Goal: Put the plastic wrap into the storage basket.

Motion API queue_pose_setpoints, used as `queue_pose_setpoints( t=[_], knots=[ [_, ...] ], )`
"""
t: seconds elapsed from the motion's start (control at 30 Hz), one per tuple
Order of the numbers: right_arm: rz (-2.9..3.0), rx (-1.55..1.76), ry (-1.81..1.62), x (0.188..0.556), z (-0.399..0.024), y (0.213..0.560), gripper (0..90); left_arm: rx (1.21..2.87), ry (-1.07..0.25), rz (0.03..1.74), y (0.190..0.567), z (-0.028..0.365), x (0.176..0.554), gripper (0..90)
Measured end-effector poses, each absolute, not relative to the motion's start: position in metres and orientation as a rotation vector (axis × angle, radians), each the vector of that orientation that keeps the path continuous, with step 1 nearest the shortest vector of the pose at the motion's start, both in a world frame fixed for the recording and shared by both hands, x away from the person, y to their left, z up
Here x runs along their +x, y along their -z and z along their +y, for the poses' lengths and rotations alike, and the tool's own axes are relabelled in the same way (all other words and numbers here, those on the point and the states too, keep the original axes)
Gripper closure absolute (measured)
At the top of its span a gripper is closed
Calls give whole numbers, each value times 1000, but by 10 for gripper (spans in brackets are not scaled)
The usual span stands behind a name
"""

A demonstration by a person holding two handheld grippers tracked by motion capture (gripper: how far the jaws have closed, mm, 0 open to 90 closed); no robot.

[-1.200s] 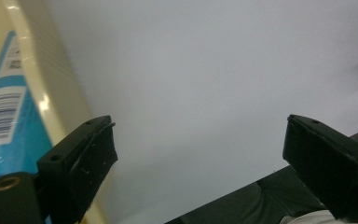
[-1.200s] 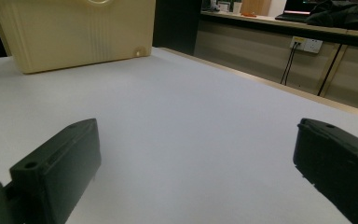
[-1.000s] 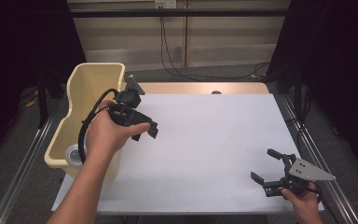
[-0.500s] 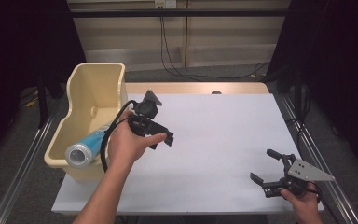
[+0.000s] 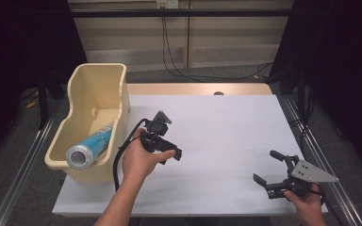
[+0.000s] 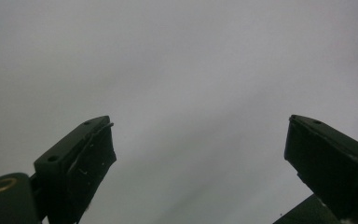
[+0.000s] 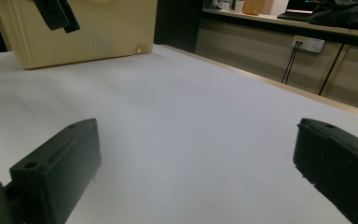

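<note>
Risk sat mostly with the blue can [image 5: 90,146], which lay on its side inside the cream plastic bin [image 5: 104,79] at the table's left edge, its silvery end facing the near wall; a smooth metal cylinder like that could roll along the bin floor if the bin were knocked, and the left gripper [image 5: 167,149] hung just beside the bin's right wall, near enough that a careless swing of the hand or its trailing black cable could bump it. That gripper's jaws stood spread wide with nothing between them, seen in the left gripper view [image 6: 200,154] as two blocky black pads against a featureless grey surface, probably the table sheet, though the blur made that hard to confirm. The right gripper [image 5: 272,173] rested low at the near right corner of the white table [image 5: 226,122], well apart from the bin, its jaws likewise parted and empty in the right gripper view [image 7: 196,163]. The bin looked rigid and glossy, with rounded corners, a stepped waist and faint ribs on its outer wall. The table cover appeared matte and flat, offering little to stop anything that slid. The jaws were hard, squared, matte black with small screw holes.
</note>
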State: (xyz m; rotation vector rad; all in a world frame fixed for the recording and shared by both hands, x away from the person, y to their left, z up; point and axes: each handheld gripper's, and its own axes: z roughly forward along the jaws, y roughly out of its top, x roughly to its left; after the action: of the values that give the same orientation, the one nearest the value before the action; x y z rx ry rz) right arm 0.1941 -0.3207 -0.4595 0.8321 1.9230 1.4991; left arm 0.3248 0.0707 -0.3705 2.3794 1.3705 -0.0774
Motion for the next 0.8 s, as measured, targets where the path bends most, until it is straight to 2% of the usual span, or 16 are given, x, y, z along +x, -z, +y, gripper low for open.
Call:
queue_pose_setpoints(
  t=[0.17,0.33,0.47,0.57,0.67,0.8],
  knots=[
    [1920,835,-1498,194,-321,460,2,2370,77,1359,393,68,323,83],
    [1919,834,-1500,194,-321,460,2,2317,8,1299,409,63,319,86],
    [1925,836,-1495,194,-321,460,2,2255,-149,1225,422,61,312,85],
    [1922,836,-1498,194,-321,460,2,2196,-174,1206,430,63,309,102],
    [1921,833,-1499,194,-320,460,2,2152,-261,1162,437,64,305,100],
    [1931,831,-1496,194,-319,461,2,2112,-395,1126,441,64,301,57]
  ],
)
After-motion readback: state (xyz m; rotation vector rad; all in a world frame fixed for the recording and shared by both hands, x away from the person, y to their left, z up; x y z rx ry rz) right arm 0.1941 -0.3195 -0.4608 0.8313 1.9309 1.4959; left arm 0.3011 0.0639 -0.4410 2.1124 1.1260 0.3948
